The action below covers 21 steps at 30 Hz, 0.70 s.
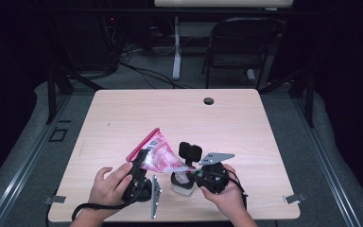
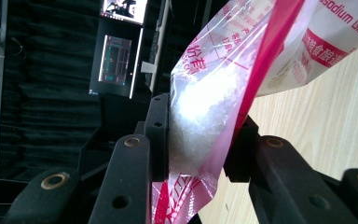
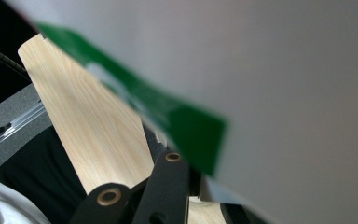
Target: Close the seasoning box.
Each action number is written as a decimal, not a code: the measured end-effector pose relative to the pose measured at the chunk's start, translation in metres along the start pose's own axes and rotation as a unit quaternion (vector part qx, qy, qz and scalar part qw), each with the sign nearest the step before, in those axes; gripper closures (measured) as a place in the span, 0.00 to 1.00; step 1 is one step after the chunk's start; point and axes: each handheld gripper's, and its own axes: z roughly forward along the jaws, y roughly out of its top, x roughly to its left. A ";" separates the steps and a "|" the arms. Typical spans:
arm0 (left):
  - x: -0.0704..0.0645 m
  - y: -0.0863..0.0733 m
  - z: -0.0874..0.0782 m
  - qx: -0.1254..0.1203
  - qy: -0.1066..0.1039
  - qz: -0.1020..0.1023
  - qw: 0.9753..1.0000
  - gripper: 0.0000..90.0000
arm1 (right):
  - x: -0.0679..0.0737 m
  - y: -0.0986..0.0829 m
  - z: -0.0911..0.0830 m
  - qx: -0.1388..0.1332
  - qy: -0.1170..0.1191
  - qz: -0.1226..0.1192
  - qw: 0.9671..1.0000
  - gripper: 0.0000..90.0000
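Dark room, pale wood table. Left gripper jaws pinch red bag of white crystals, tilted over small jar. Right gripper near bag corner, jaw state unclear. Loose pinch: bag slips, crystals spill on table.

The table is pale wood or wood laminate, smooth and matt, with a fine straight grain. The bag is thin clear plastic film, glossy and crinkled, printed in red and white, with white crystalline grains showing through it. The left gripper has jaws of matt black plastic, set with brass-coloured metal bushings. The right gripper carries a flat grey plate on top with a dull metallic look. Near the table's front edge, the small container looks like whitish translucent plastic. Beyond the far edge, the folding chair is dark metal with a slight sheen.
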 end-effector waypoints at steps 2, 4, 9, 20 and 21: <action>0.000 0.000 0.000 0.000 0.001 0.000 1.000 0.76 | 0.000 0.000 0.000 -0.001 0.001 0.001 1.000 1.00; 0.000 0.000 0.000 -0.001 0.001 -0.003 1.000 0.76 | 0.000 0.000 0.000 -0.001 0.001 0.001 1.000 1.00; 0.000 0.001 0.000 -0.002 0.002 -0.001 1.000 0.76 | 0.000 0.000 0.000 -0.001 0.000 0.001 1.000 1.00; 0.001 0.002 -0.001 -0.003 0.003 0.000 1.000 0.76 | 0.000 0.000 0.001 -0.003 0.000 0.004 1.000 1.00; 0.001 0.002 -0.001 -0.002 0.001 -0.001 1.000 0.76 | 0.000 0.000 0.001 -0.003 0.000 0.004 1.000 1.00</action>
